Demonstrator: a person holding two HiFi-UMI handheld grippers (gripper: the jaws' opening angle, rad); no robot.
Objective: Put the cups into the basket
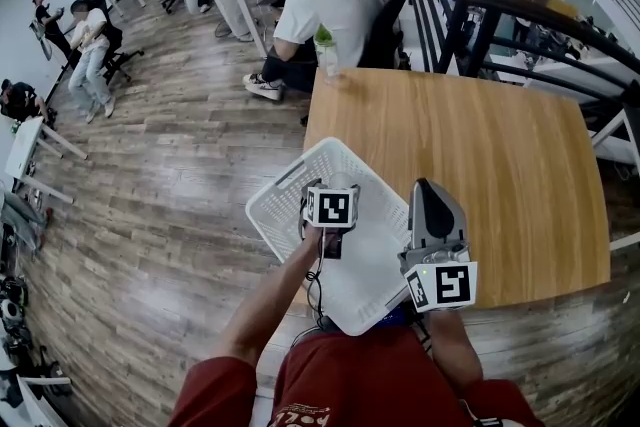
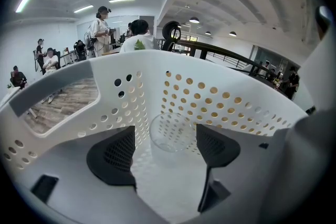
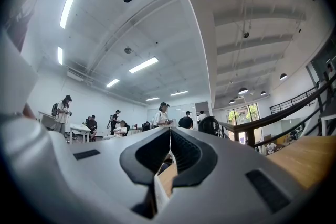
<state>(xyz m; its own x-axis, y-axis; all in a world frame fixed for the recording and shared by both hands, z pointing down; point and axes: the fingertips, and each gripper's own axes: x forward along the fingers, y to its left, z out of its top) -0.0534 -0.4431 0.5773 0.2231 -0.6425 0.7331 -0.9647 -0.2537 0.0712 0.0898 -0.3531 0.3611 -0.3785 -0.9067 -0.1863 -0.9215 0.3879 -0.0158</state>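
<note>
- Left tool (image 1: 336, 189): jaws spread wide inside the white basket (image 2: 236, 107), pads clear of the cup.
- Clear cup (image 2: 170, 132) stands on the basket floor, mid-frame in the left gripper view, between the jaws.
- Right tool (image 3: 169, 139), jaws pressed together and empty, sits lower right of the head view by the table (image 1: 480, 165).

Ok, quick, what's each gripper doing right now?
Left gripper: open, with the clear cup between its jaws, not gripped, inside the basket.
Right gripper: shut, holding nothing.
</note>
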